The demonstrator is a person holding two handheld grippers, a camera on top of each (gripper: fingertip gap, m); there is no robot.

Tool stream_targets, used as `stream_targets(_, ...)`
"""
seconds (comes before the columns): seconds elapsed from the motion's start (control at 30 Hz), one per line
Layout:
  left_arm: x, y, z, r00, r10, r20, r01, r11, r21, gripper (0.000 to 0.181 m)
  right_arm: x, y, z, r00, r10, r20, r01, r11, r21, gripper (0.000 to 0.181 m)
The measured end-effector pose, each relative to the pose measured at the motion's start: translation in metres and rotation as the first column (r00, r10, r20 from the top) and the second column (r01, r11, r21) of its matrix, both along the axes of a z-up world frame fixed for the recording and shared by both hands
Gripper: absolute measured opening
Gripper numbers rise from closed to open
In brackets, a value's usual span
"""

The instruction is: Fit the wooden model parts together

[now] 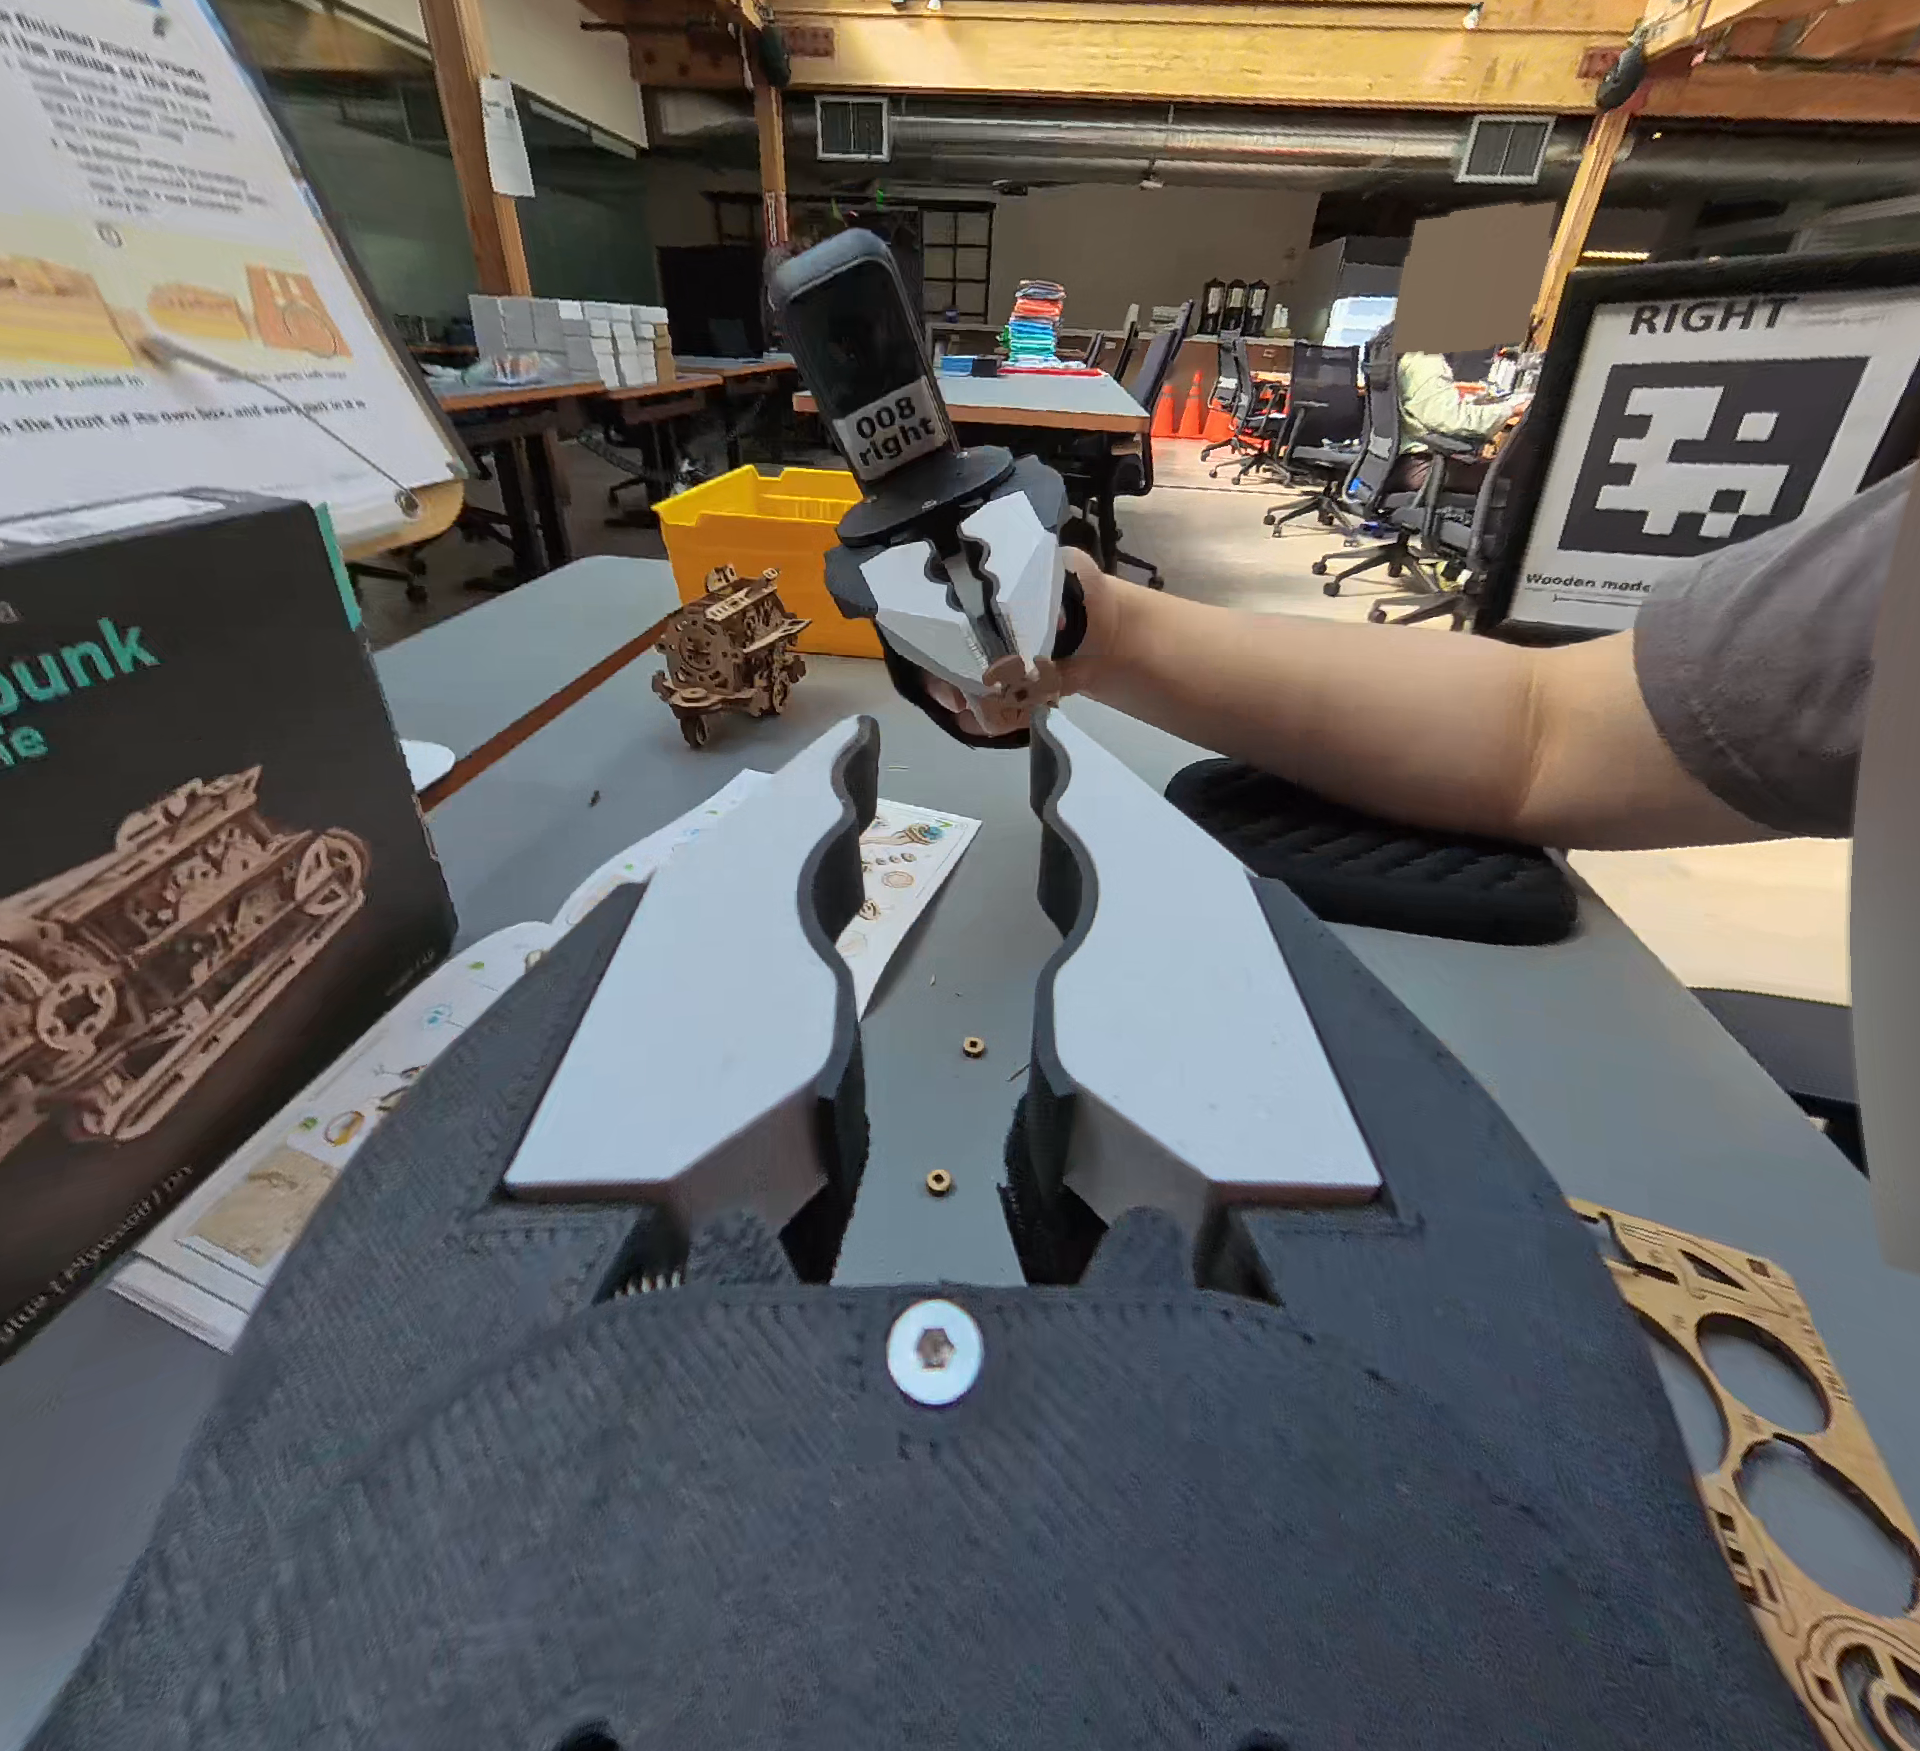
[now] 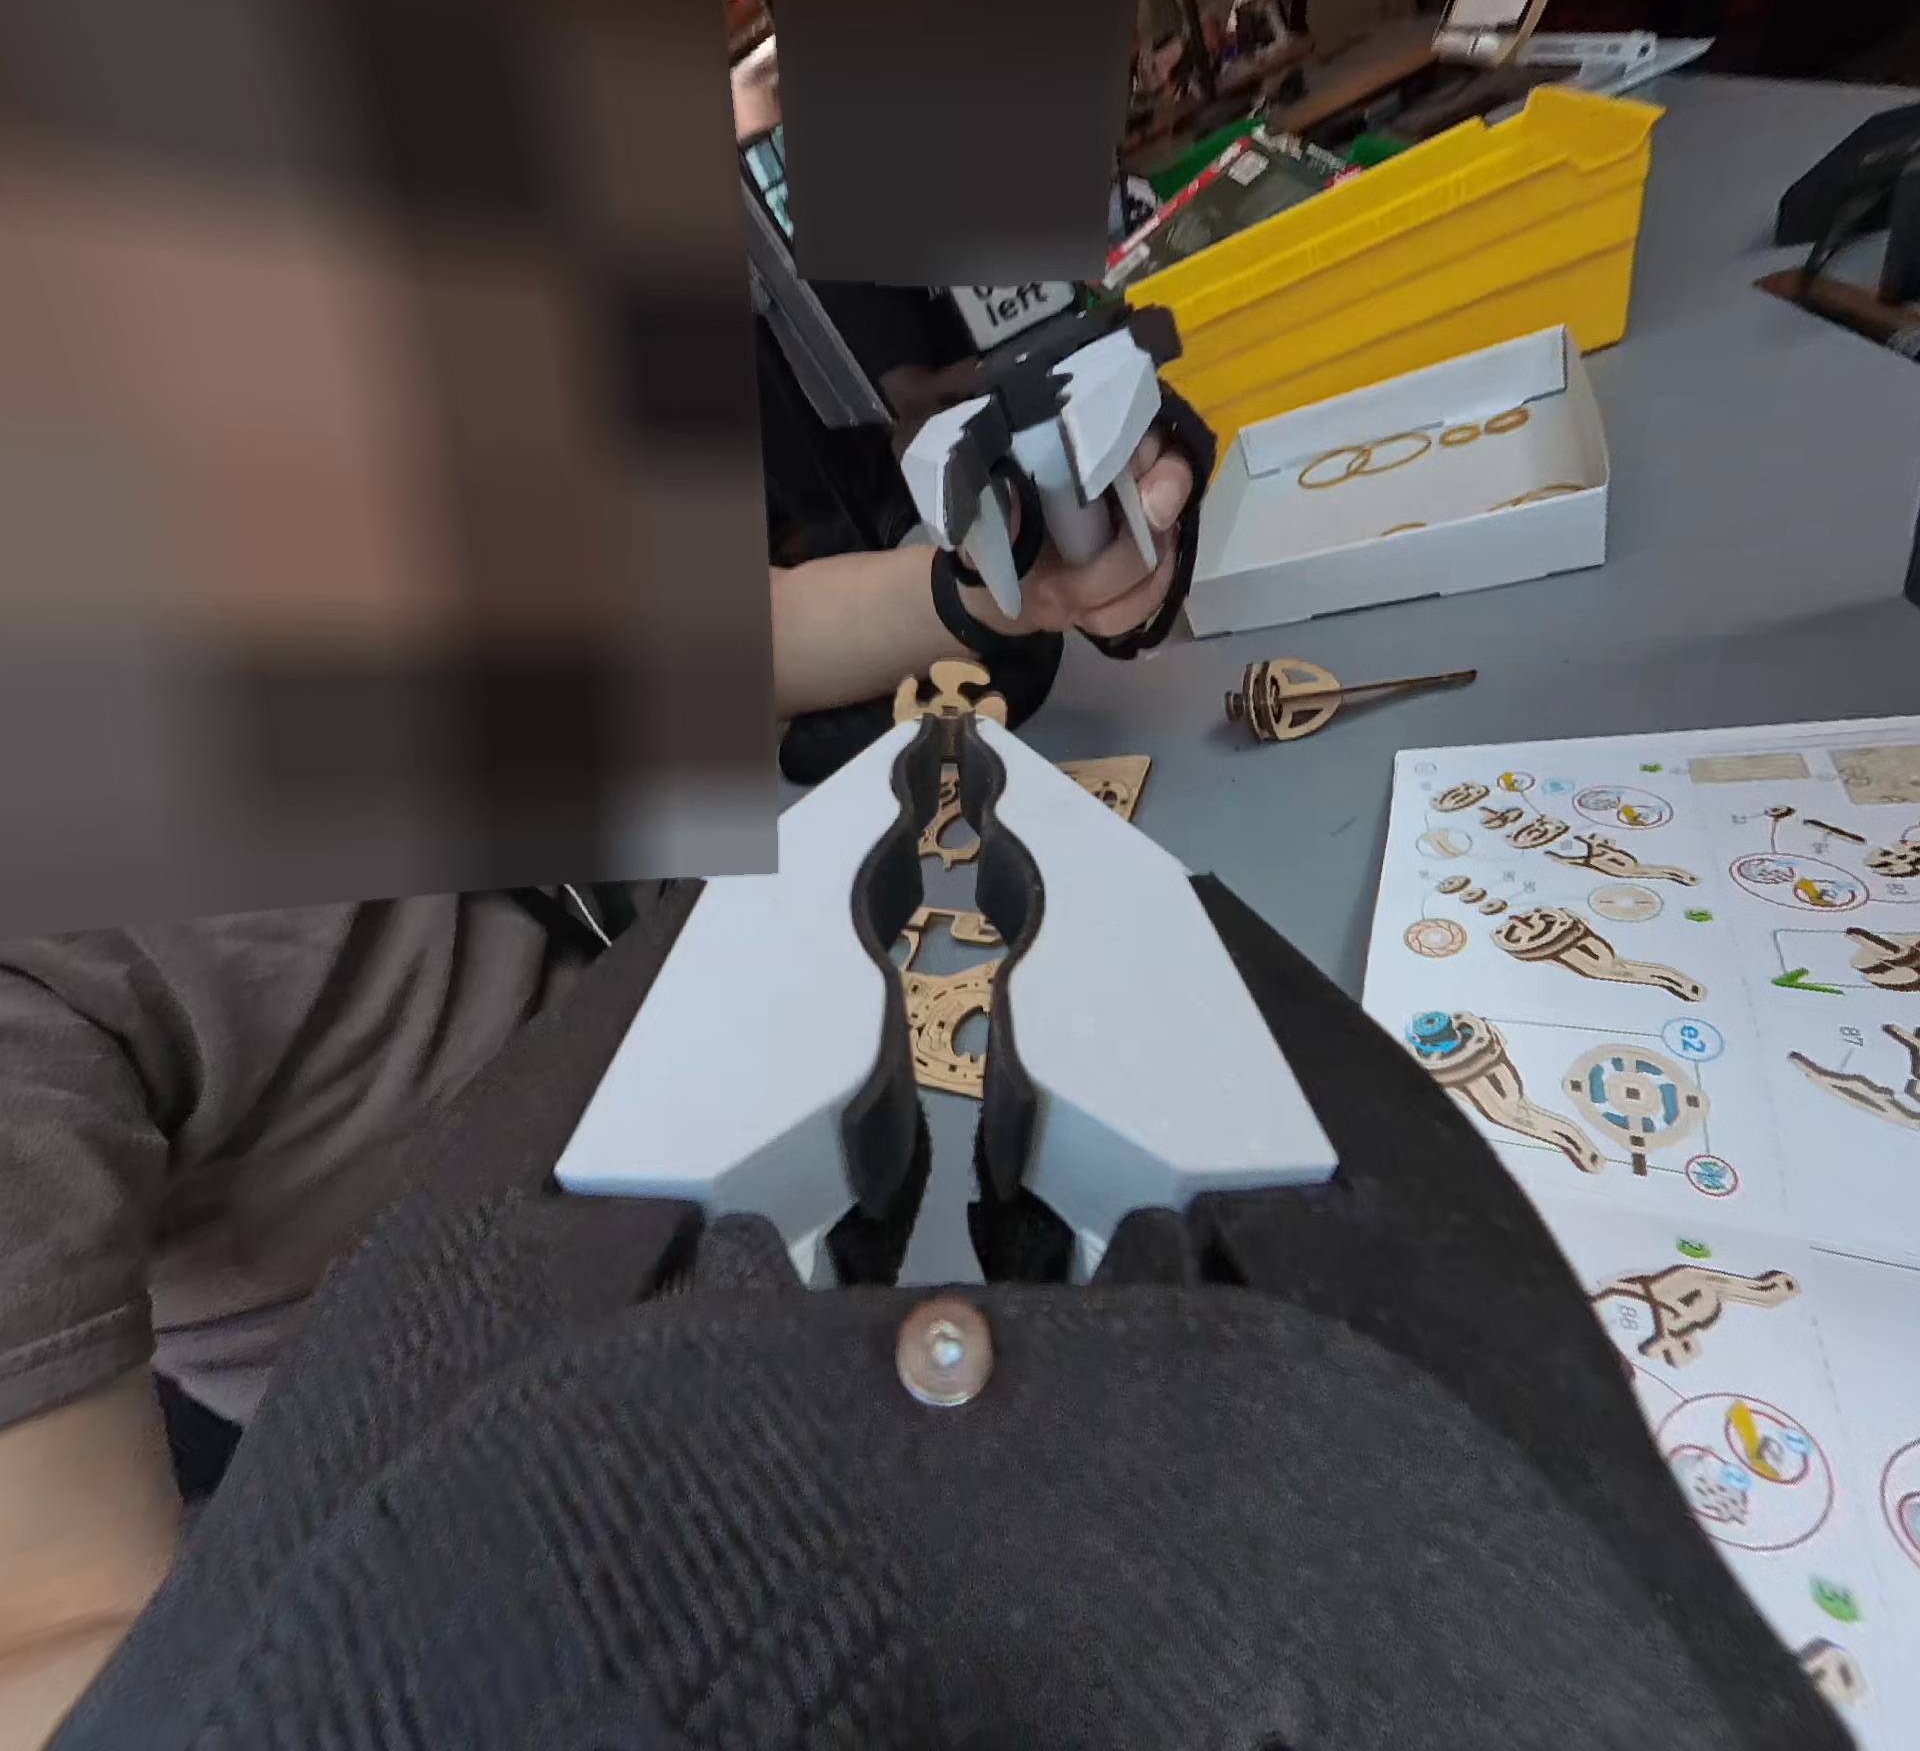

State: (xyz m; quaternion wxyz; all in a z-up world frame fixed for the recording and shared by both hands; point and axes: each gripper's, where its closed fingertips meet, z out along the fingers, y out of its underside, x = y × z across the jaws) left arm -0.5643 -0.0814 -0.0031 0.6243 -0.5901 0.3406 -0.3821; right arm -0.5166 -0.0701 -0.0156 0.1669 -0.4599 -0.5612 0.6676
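Right wrist view, frame centre: my right hand-held gripper pinches a small scalloped wooden disc by its tips; left hand-held gripper gapes empty. Disc may twist free.

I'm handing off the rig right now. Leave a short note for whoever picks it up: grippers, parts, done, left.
Right gripper: shut on a small wooden part, held up off the table.
Left gripper: open and empty, facing the right one.
On the grey table: two tiny wooden rings, a spindle subassembly, the cut-out sheet, the instruction sheet, and a white tray of rings.
Done: part picked up.
Left: mate it with its counterpart; which piece is unclear.
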Motion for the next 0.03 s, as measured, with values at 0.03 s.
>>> stream_targets(0.03, 0.0027, -0.0031, 0.0028, 0.999, 0.025, -0.034, -0.023, 0.998, 0.059, 0.027, 0.0055, 0.0017, 0.0101, 0.997, -0.04, -0.06, 0.037, 0.998, -0.046, 0.001)
